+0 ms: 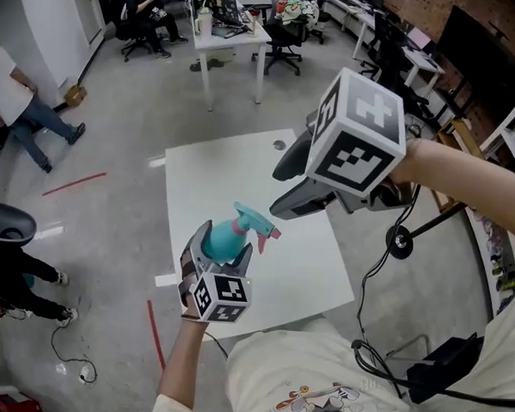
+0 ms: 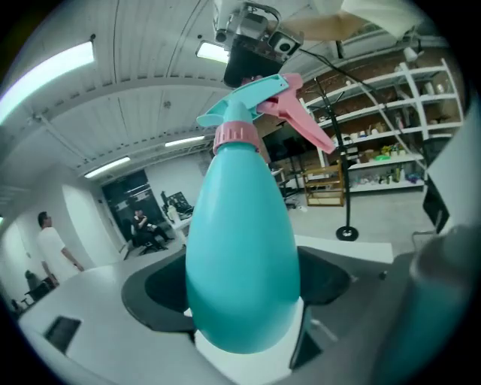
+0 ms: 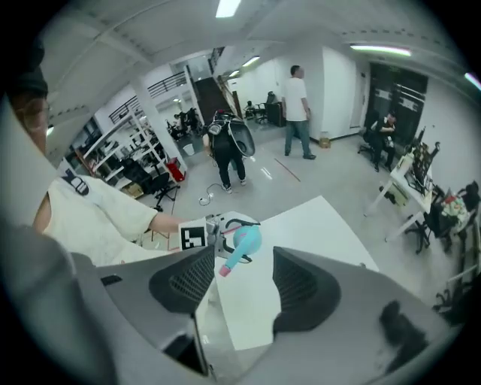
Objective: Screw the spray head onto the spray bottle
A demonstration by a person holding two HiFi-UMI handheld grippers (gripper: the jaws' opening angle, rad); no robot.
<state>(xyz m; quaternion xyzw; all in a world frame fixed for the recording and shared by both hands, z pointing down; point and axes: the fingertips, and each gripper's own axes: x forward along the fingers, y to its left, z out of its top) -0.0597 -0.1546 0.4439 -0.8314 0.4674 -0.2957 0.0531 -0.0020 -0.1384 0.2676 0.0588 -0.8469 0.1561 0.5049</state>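
My left tongs [image 1: 221, 257] pinch the bottle [image 2: 240, 248]. My right tongs [image 3: 244, 282] are spread and empty. I should hold the bottle steady and check the spray head [image 1: 255, 224] sits tight.

A: Spray bottle [image 1: 224, 240]: teal body. Spray head [image 1: 250, 218]?
B: Teal as well, with pink trigger [image 2: 301, 120] and pink collar [image 2: 236, 137].
A: Marker cube [image 1: 358, 133]?
B: White faces, black square patterns.
A: Table [image 1: 242, 170]?
B: Plain white, on grey floor [image 1: 124, 125] marked by red tape strips [image 1: 74, 183].
A: Right gripper [image 3: 240, 282]?
B: Grey shell, dark textured pads [image 3: 189, 278].
A: Shirt [image 1: 292, 375]?
B: Cream, with a small multicoloured print on the front
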